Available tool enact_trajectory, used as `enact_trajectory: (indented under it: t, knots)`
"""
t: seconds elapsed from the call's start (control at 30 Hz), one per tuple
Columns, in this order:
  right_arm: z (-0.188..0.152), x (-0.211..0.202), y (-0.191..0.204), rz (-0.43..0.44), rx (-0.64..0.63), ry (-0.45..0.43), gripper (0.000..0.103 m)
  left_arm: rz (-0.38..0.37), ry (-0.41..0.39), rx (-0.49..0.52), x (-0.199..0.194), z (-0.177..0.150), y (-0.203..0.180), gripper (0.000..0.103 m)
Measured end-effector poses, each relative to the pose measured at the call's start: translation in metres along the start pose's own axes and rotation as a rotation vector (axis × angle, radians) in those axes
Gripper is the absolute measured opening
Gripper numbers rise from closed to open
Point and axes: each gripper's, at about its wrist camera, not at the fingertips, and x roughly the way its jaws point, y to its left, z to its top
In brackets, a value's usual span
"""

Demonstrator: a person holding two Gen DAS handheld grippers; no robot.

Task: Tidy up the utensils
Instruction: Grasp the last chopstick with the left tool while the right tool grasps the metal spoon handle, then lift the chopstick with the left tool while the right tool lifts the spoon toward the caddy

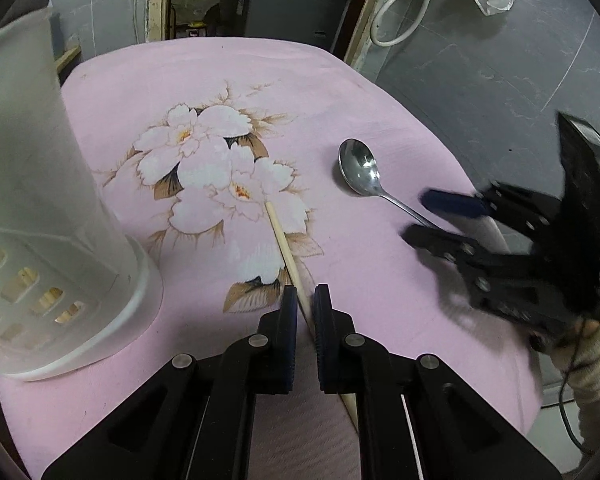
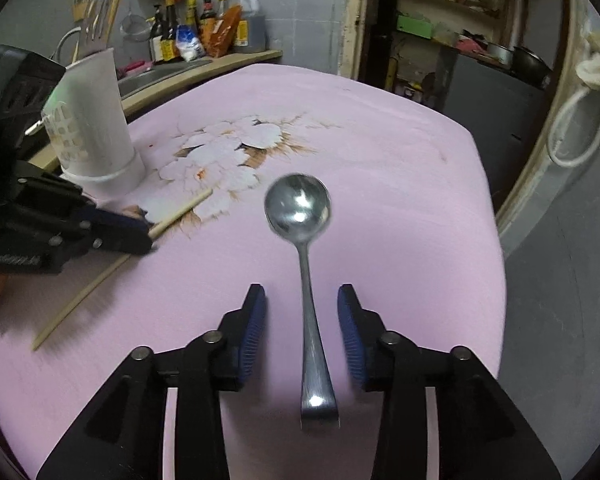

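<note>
A wooden chopstick (image 1: 285, 245) lies on the pink flowered cloth (image 1: 228, 80). My left gripper (image 1: 305, 302) is closed around its near part; the same grip shows at the left of the right wrist view (image 2: 142, 232). A steel spoon (image 2: 305, 248) lies on the cloth with its bowl pointing away. My right gripper (image 2: 302, 308) is open with a finger on each side of the spoon's handle, not touching it. In the left wrist view the spoon (image 1: 360, 172) lies to the right, with the right gripper (image 1: 424, 216) at its handle.
A white slotted utensil holder (image 1: 40, 208) stands at the table's left, also seen in the right wrist view (image 2: 96, 128). The table's right edge (image 2: 488, 208) drops to a grey floor. A sink counter with bottles (image 2: 204, 28) lies behind.
</note>
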Motion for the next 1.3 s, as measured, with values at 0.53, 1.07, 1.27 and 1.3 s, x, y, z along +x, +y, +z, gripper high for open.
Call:
enact_trajectory:
  t: [0.53, 1.07, 1.27, 1.3]
  knots:
    - [0.047, 0.050, 0.006, 0.042, -0.076, 0.031, 0.046, -0.022, 0.008, 0.002, 0.002, 0.003, 0.001, 0.008]
    - [0.034, 0.030, 0.013, 0.022, -0.054, -0.066, 0.041, -0.056, -0.042, -0.001, 0.001, -0.004, -0.004, 0.003]
    - [0.025, -0.002, 0.024, -0.009, -0.058, -0.204, 0.041, -0.096, -0.151, 0.019, -0.018, -0.010, -0.009, 0.002]
    - [0.024, -0.007, 0.025, -0.018, -0.061, -0.227, 0.041, -0.096, -0.167, 0.019, -0.021, -0.011, -0.008, 0.002]
